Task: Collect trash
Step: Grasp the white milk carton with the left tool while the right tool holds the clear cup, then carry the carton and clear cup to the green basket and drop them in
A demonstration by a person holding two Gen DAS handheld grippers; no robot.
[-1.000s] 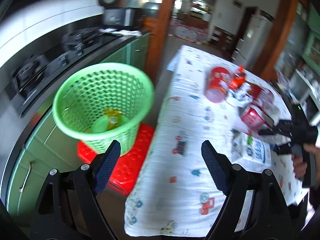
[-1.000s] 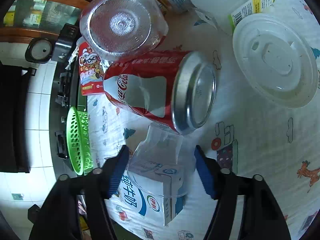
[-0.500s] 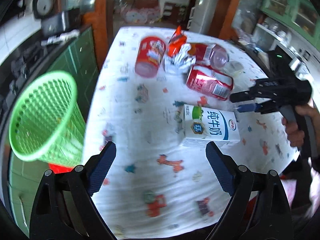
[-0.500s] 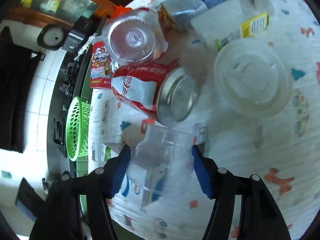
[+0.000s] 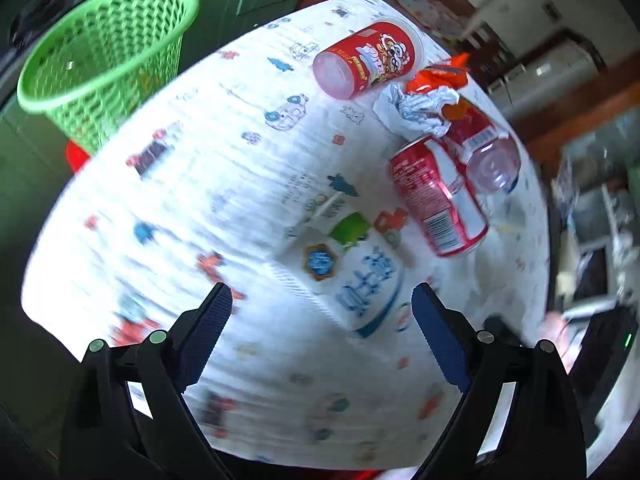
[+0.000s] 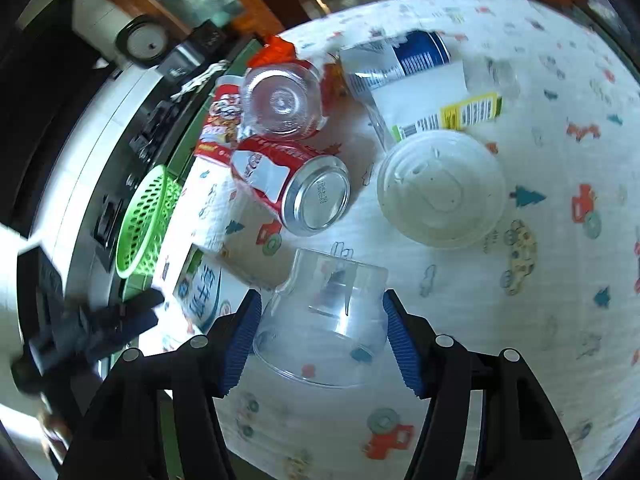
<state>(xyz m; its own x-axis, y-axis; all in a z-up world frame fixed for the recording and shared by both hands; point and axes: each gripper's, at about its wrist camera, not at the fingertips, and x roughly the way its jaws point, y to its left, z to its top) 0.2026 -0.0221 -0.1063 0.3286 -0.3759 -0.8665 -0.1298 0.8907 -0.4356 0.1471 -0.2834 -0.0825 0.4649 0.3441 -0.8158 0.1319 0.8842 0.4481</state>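
My right gripper (image 6: 322, 330) is shut on a clear plastic cup (image 6: 324, 320), held above the table. My left gripper (image 5: 320, 320) is open and empty, just in front of a white milk carton (image 5: 352, 264) lying on the cloth; the carton also shows in the right wrist view (image 6: 204, 292). A red cola can (image 5: 438, 196) lies beyond it and shows in the right wrist view too (image 6: 296, 188). A green mesh waste basket (image 5: 104, 48) stands on the floor left of the table, also in the right wrist view (image 6: 146, 220).
A red snack tub (image 5: 368, 60), crumpled foil wrapper (image 5: 420, 108) and clear bottle with red label (image 5: 484, 148) lie at the table's far side. A clear flat lid (image 6: 440, 188), a blue can (image 6: 416, 56) and a clear labelled box (image 6: 436, 108) lie nearby. A red stool (image 5: 78, 156) sits under the basket.
My left gripper has swung from the basket to the table and closed in on the milk carton. My right gripper has lifted the clear cup up and away from the can.
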